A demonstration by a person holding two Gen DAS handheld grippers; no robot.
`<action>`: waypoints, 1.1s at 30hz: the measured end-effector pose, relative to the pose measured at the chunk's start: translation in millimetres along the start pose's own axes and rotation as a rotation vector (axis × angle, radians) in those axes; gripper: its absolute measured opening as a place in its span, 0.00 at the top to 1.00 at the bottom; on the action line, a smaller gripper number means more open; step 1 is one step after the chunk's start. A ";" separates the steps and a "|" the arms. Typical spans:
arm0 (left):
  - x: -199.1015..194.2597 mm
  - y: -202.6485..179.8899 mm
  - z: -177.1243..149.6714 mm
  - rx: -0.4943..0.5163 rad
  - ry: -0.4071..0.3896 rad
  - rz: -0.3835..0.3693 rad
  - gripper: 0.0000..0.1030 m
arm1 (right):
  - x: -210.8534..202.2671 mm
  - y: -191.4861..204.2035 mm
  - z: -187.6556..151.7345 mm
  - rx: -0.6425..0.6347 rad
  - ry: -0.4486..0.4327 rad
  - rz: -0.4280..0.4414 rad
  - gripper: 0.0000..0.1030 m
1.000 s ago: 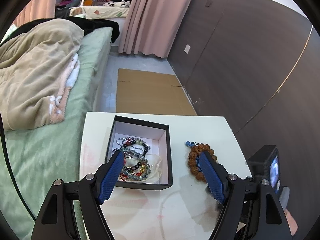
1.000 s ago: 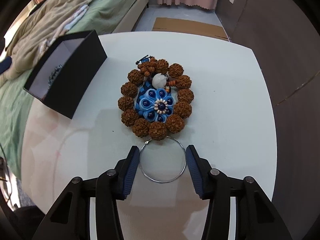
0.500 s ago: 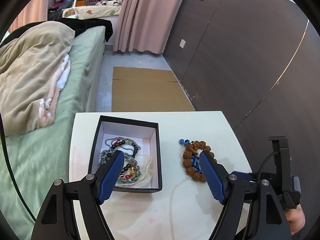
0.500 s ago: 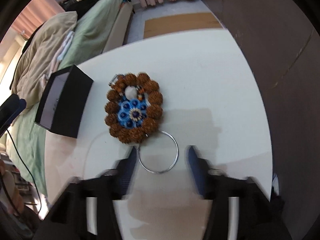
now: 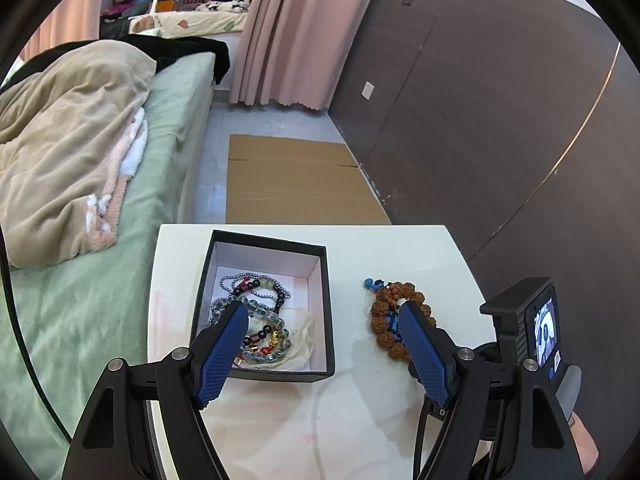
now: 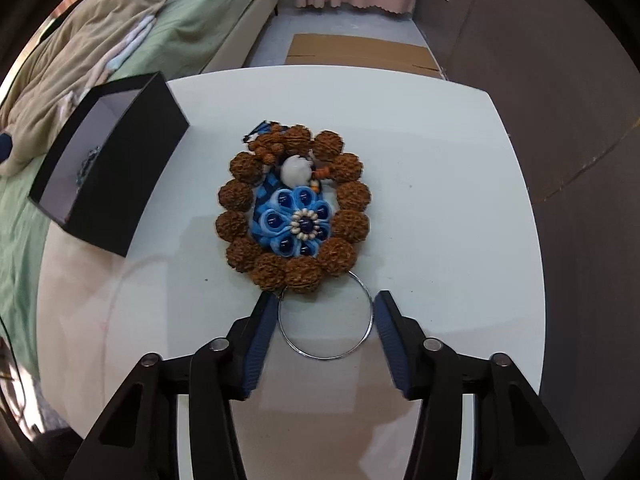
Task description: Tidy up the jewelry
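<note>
Both your grippers stand apart: the right point(image 6: 325, 309), jaws just closing, straddles the ring point(image 6: 326, 316) unclamped; the left point(image 5: 322, 330) hovers over the box point(image 5: 280, 376).

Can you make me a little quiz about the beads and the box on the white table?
1. True or false: the black box has bracelets in it.
2. What sits in the middle of the brown bead bracelet? A) a blue flower B) a red heart C) a gold coin
3. What lies between the fingers of the right gripper?

Key:
1. True, several bracelets lie inside.
2. A, the blue flower.
3. The metal ring, lying on the white table.
</note>
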State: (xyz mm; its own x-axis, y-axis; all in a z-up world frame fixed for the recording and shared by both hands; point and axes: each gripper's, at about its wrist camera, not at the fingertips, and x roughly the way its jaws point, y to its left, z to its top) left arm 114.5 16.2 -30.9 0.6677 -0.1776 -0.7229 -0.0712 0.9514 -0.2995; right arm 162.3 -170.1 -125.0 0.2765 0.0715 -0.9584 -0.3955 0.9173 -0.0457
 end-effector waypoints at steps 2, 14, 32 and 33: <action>-0.8 0.8 -0.8 -0.002 0.001 0.000 0.24 | -1.1 -2.1 -0.6 -0.004 0.009 0.019 0.52; 7.2 -12.1 -1.0 0.026 0.018 -0.011 0.24 | -17.2 -54.8 -16.3 0.149 -0.010 0.111 0.53; 56.7 -57.3 10.7 0.158 0.141 -0.006 0.33 | -48.1 -92.6 12.3 0.387 -0.203 0.335 0.53; 59.8 -59.1 11.0 0.163 0.153 -0.004 0.34 | -48.8 -94.7 12.5 0.392 -0.205 0.341 0.53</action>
State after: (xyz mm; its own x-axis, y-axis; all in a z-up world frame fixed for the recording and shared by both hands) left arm 166.8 -47.8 -49.6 0.5471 -0.2059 -0.8114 0.0602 0.9764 -0.2073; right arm 197.2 -255.6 -70.4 0.3698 0.4281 -0.8246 -0.1478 0.9033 0.4027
